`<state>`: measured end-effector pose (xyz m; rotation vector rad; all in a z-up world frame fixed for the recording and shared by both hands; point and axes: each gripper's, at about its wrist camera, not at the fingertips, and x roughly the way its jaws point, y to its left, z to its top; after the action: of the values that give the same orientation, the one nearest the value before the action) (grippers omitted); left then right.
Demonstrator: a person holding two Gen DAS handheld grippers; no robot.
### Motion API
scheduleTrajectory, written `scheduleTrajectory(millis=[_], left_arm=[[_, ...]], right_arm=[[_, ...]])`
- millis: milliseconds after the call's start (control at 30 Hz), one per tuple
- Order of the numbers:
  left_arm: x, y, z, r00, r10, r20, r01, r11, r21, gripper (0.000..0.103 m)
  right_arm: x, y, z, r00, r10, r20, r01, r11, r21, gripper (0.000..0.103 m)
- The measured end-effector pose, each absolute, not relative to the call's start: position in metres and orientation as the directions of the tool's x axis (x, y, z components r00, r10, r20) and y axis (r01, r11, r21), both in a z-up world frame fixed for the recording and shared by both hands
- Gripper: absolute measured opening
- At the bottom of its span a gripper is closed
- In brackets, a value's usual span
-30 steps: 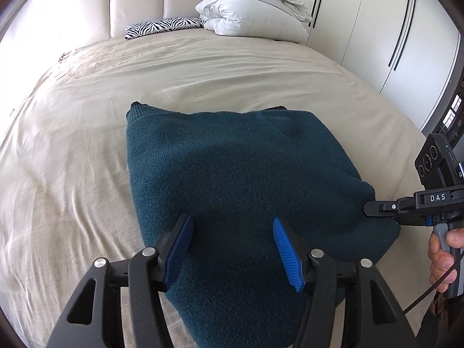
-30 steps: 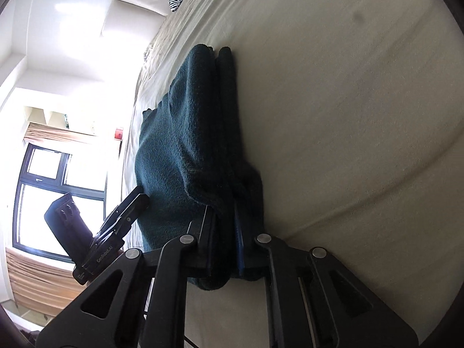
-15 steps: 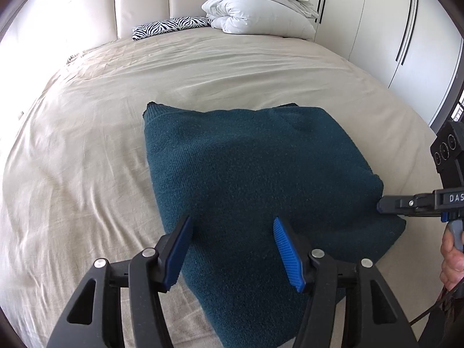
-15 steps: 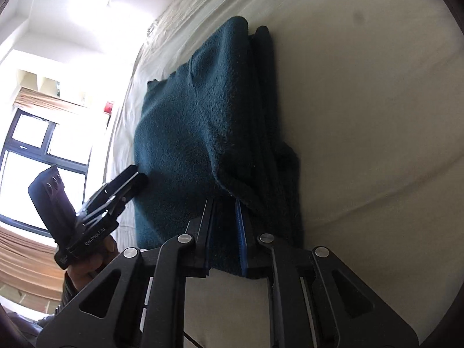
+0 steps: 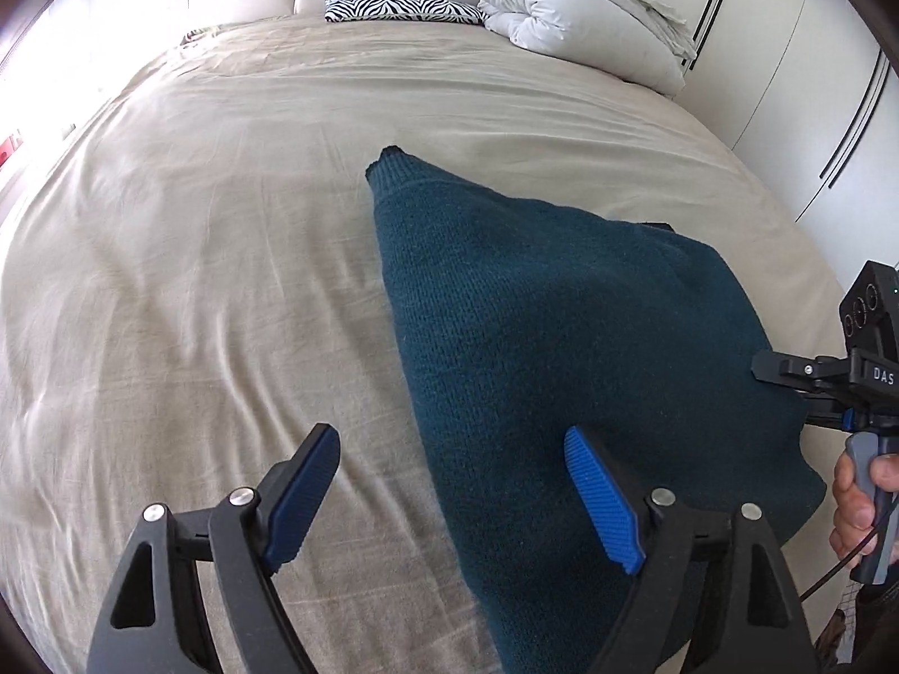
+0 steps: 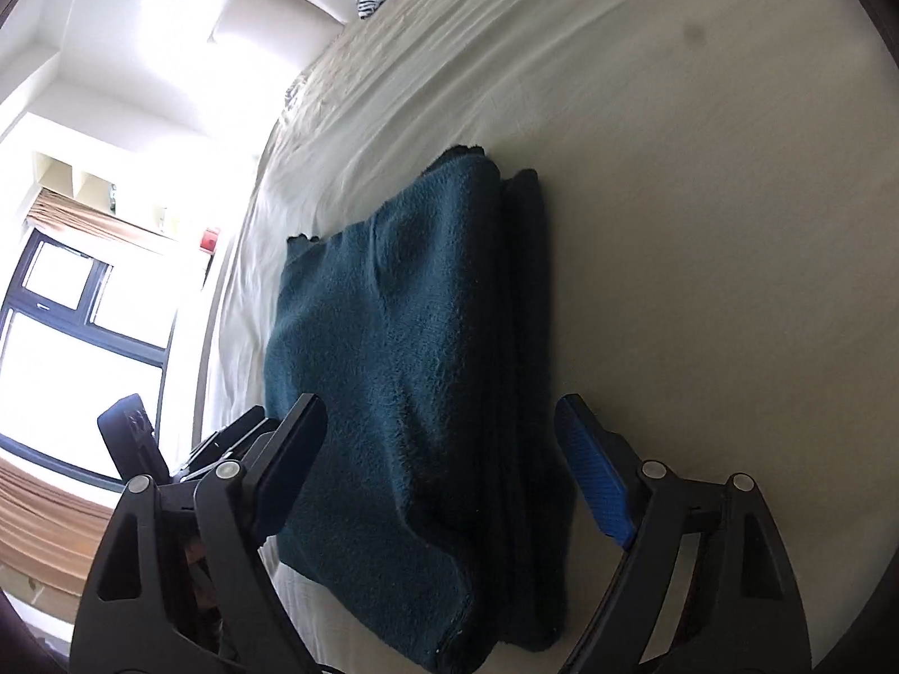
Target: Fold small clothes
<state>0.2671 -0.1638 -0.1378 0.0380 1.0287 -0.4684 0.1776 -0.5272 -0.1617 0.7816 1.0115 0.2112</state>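
Observation:
A dark teal knitted sweater [image 5: 567, 337] lies folded into a thick stack on the beige bedsheet [image 5: 213, 281]; the right wrist view shows it [image 6: 404, 370] with its layered edge to the right. My left gripper [image 5: 455, 494] is open and empty, hovering over the sweater's near left edge. My right gripper [image 6: 444, 466] is open and empty, jaws spread on either side of the stack's near end. The right gripper also shows at the sweater's right side in the left wrist view [image 5: 798, 387].
A zebra-print pillow [image 5: 402, 7] and a folded white duvet [image 5: 584, 17] lie at the head of the bed by the padded headboard. White wardrobe doors [image 5: 786, 84] stand on the right. A window [image 6: 84, 326] is beyond the bed's left side.
My right gripper was shut on the sweater's edge; it has let go and opened, and the sweater now rests flat. My left gripper shifted left, staying open.

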Motion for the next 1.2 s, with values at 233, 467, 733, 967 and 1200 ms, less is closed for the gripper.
scheduleTrajectory(millis=[233,467,733,967,1200], left_arm=[[0.275,-0.181,-0.148,0.349,-0.408,-0.844,0.413,0.875,-0.252,0.06],[0.265,-0.182,-0.129,0.377,-0.384,-0.843,0.425,0.88,-0.211,0.03],[0.22,-0.126,-0.082,0.442,-0.389,-0.809,0.416,0.887,-0.199,0.028],[0.185,-0.054,-0.098,0.455,-0.341,-0.823,0.353,0.917,-0.185,0.029],[0.183,-0.023,-0.147,0.455,-0.366,-0.812,0.299,0.922,-0.248,0.056]], right_arm=[[0.188,-0.521,-0.171,0.51,0.465,-0.723,0.211,0.747,0.63,0.035],[0.189,-0.498,-0.16,0.532,0.36,-0.767,0.197,0.828,0.526,0.023],[0.152,-0.456,-0.103,0.579,0.401,-0.71,0.1,0.829,0.55,0.022],[0.125,-0.386,-0.104,0.534,0.499,-0.682,0.024,0.798,0.603,0.022],[0.114,-0.39,-0.19,0.502,0.566,-0.654,0.156,0.685,0.712,0.034]])
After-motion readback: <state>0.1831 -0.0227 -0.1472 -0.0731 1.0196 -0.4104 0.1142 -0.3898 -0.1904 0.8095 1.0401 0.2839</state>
